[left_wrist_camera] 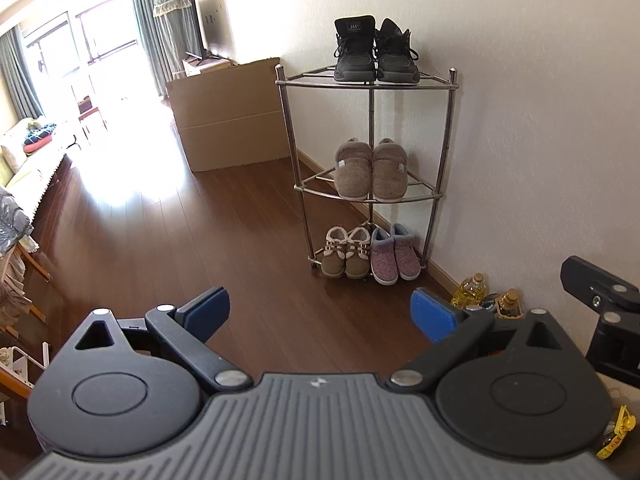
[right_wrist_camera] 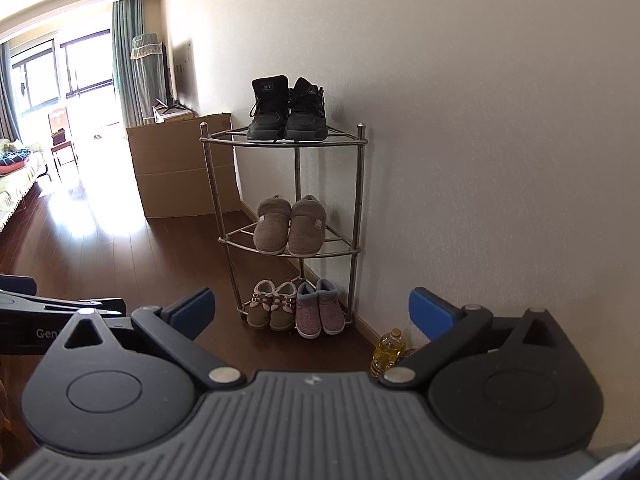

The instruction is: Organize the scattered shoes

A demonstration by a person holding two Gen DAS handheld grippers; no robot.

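Blown-out glare from windows (left_wrist_camera: pixel 60 44), strong fisheye warp w/ dark corners

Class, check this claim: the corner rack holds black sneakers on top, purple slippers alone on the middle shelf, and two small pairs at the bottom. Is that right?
Not quite. The middle shelf of the rack holds the taupe fuzzy slippers, as the left wrist view shows. The purple slippers sit at the bottom beside the tan children's shoes. The black sneakers are on top.

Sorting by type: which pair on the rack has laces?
The black sneakers on the top shelf of the rack: loose black laces show. The brown slippers below have none.
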